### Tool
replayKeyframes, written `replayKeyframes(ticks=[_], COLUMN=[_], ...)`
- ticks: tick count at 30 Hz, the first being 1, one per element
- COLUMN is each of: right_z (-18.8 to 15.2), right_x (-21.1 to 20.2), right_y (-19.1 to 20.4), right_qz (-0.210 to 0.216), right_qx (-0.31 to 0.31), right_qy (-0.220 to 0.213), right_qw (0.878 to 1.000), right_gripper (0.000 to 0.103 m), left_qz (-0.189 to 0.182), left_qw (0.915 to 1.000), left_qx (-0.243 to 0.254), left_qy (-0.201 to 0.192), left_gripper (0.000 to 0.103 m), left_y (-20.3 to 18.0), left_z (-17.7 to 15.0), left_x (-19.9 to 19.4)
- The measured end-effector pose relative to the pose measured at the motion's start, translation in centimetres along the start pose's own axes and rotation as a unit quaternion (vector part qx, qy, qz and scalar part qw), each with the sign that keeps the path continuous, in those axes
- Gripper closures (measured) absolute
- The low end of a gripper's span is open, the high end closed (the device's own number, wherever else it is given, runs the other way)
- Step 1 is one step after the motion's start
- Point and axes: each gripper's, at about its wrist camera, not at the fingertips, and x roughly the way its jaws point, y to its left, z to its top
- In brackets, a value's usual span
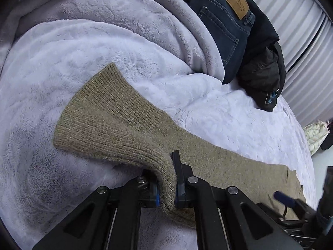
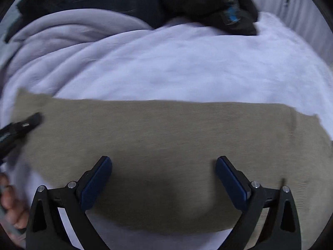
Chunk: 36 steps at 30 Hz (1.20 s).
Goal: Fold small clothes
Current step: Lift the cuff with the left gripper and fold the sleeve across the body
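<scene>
- A pale lilac fleece blanket (image 1: 52, 83) covers the whole work surface; it lies flat under the garment and is bunched into thick folds beyond it, toward the far side.
- Behind the blanket runs a wall of pale ribbed panels (image 1: 301, 31), seen at the right edge of the left wrist view.
- A khaki knit sweater (image 2: 162, 137) lies on the flat part of the blanket. In the right wrist view its body is spread as a wide band, long axis running left to right, its far edge almost straight.
- In the left wrist view one sleeve (image 1: 116, 120) runs from the near right away to the far left, and its ribbed cuff end points toward the blanket folds. The sleeve is lifted at the near end and drapes down onto the blanket.
- Dark jeans (image 1: 224, 27) with a tan leather patch lie on the blanket folds, beyond the sweater.
- A black garment (image 1: 264, 77) is heaped just beside the jeans, to their right.
- The right gripper (image 2: 163, 179) hangs over the near part of the sweater body, fingers spread wide with nothing between them.
- The left gripper (image 1: 167, 187) is clamped on a pinch of the sleeve's near end, knit squeezed between its blue pads (image 1: 179, 189).
</scene>
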Motion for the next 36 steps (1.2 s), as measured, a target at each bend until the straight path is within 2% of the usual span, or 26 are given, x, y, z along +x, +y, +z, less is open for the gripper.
replayKeyframes(ticks=[3, 5, 6, 7, 9, 12, 15, 16, 18, 23, 28, 33, 36], right_z=[-0.8, -1.5, -1.8, -2.2, -2.9, -3.0, -3.0, -3.1, -3.4, -5.1, -6.7, -10.4, -13.6], right_x=[-2.4, -2.9, -2.8, -2.3, -0.5, 0.5, -1.4, -2.4, -4.5, -8.2, -10.3, -12.8, -14.6], right_y=[-1.1, -4.0, -5.6, -6.9, -7.8, -4.0, -1.3, -1.1, -1.1, -4.1, -10.0, -17.7, -23.5], right_qz=[-0.079, -0.13, -0.131, -0.109, -0.038, -0.019, 0.041, 0.043, 0.004, -0.089, -0.152, -0.201, -0.232], right_qx=[0.001, 0.046, 0.079, 0.11, 0.156, 0.095, 0.051, 0.043, 0.023, -0.012, -0.014, -0.005, 0.011], right_qy=[-0.036, -0.044, -0.04, -0.03, 0.003, 0.005, -0.014, -0.023, -0.043, -0.073, -0.077, -0.066, -0.053], right_qw=[0.996, 0.989, 0.987, 0.987, 0.987, 0.995, 0.998, 0.998, 0.999, 0.993, 0.985, 0.977, 0.971], right_gripper=[0.003, 0.003, 0.003, 0.003, 0.003, 0.002, 0.001, 0.001, 0.001, 0.001, 0.001, 0.001, 0.001], left_qz=[0.009, 0.017, 0.019, 0.022, 0.027, 0.045, 0.062, 0.065, 0.067, 0.071, 0.058, 0.03, 0.005], left_qw=[0.9999, 0.9996, 0.9995, 0.9994, 0.9991, 0.9981, 0.9969, 0.9966, 0.9961, 0.9903, 0.9814, 0.9715, 0.9616], left_qx=[0.011, 0.016, 0.018, 0.019, 0.024, 0.038, 0.045, 0.046, 0.051, 0.108, 0.176, 0.233, 0.274], left_qy=[-0.008, -0.013, -0.016, -0.019, -0.021, -0.021, -0.018, -0.018, -0.025, -0.05, -0.051, -0.03, -0.02], left_gripper=[0.093, 0.093, 0.093, 0.093, 0.093, 0.093, 0.093, 0.093, 0.093, 0.093, 0.093, 0.093, 0.093], left_y=[-0.9, -1.6, -1.9, -2.2, -2.7, -3.1, -3.4, -3.7, -4.7, -11.1, -19.6, -29.5, -35.9], left_z=[0.2, 0.4, 0.4, 0.5, 0.6, 0.8, 0.7, 0.8, 0.8, 0.1, -2.1, -6.6, -10.4], left_x=[-0.6, -1.1, -1.4, -1.7, -2.3, -2.8, -3.1, -3.2, -3.8, -5.8, -6.2, -5.0, -4.8])
